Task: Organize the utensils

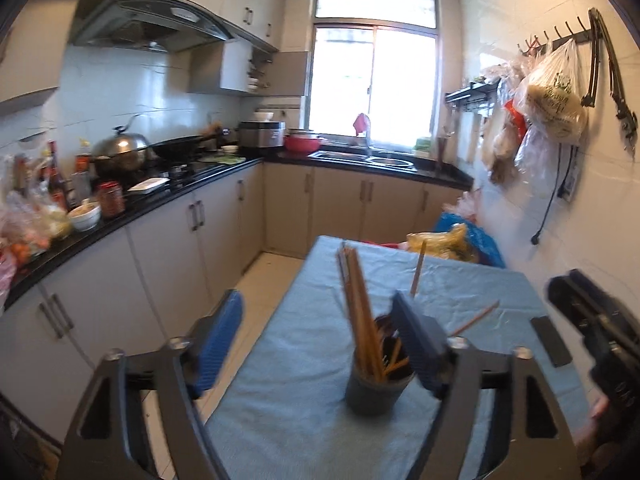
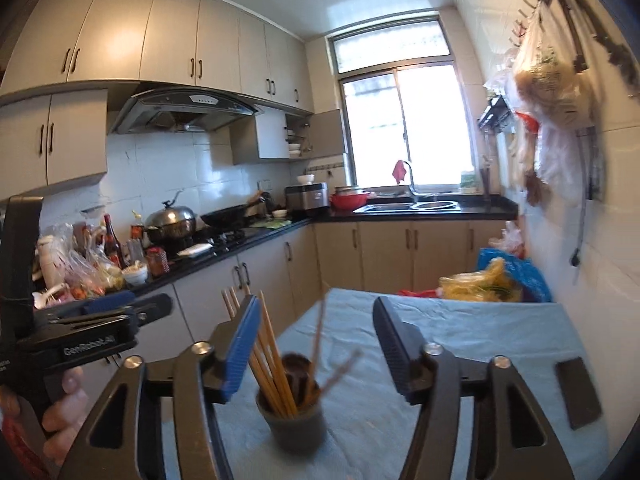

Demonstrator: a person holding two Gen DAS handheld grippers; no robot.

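A dark grey cup (image 1: 376, 386) stands on the blue tablecloth (image 1: 460, 292) and holds a bundle of wooden chopsticks (image 1: 358, 304) leaning left, with a few more leaning right. My left gripper (image 1: 320, 340) is open and empty, its fingers either side of the cup, above it. In the right wrist view the same cup (image 2: 296, 420) with chopsticks (image 2: 272, 364) sits below and between the open, empty fingers of my right gripper (image 2: 314, 354). The right gripper's body shows at the right edge of the left wrist view (image 1: 592, 328).
A black flat phone-like object (image 2: 578, 392) lies on the cloth at the right. Plastic bags (image 2: 496, 280) sit at the table's far end. Bags hang on the right wall (image 1: 552, 96). A cluttered black counter (image 1: 120, 208) runs along the left.
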